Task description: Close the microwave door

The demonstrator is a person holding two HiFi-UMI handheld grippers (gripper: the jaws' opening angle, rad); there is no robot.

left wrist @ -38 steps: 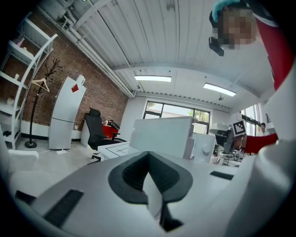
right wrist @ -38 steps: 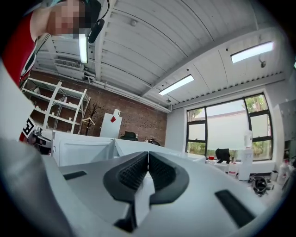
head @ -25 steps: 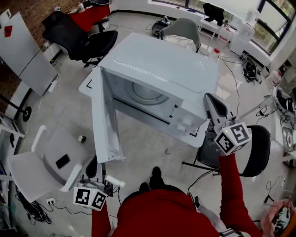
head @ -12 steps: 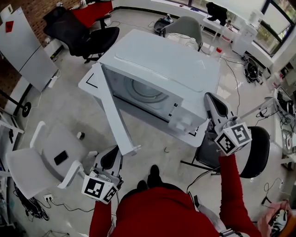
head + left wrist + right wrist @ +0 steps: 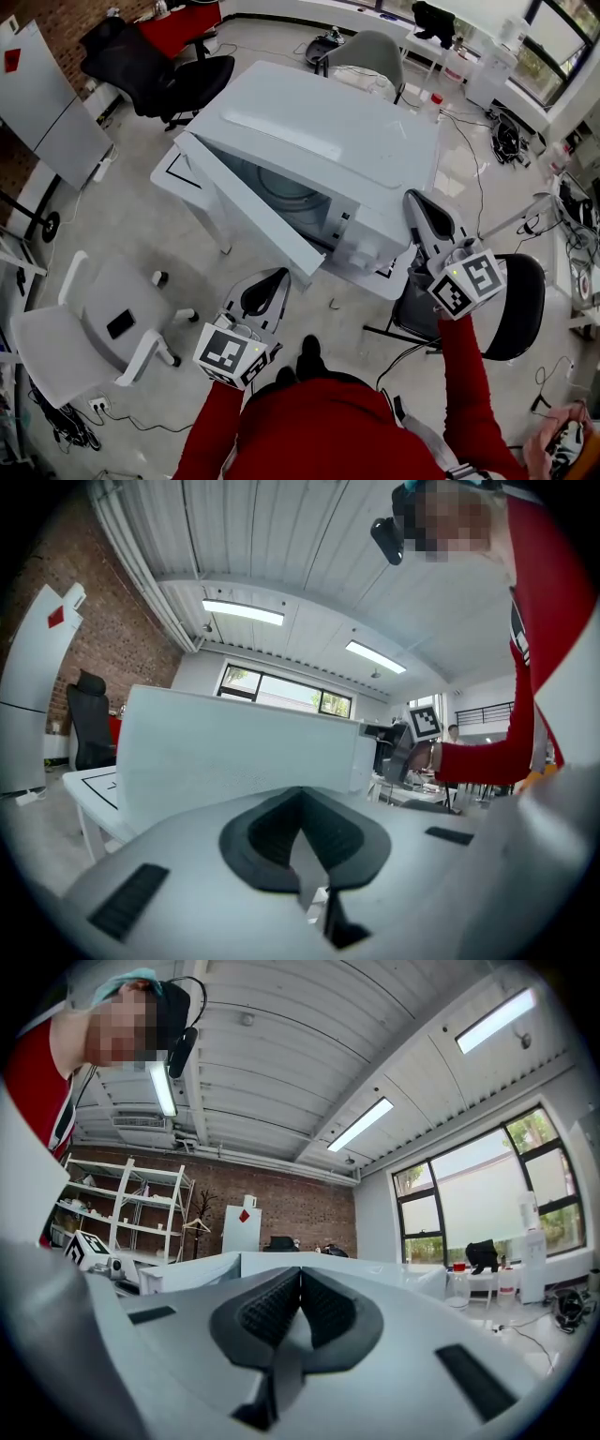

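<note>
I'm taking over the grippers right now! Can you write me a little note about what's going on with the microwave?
The left gripper has its jaws shut and empty. It sits by the free edge of the door; I cannot tell if it is touching.
The right gripper has its jaws shut and empty, beside the right front corner of the microwave.
The microwave stands on a white table.
Done: the door is partway shut.
Left to do: probably push the door with the left gripper until it sits flush.

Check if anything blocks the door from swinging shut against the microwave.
Nothing visible does. The gap between the door and the microwave looks clear; the left gripper sits on the door's outer side.
</note>
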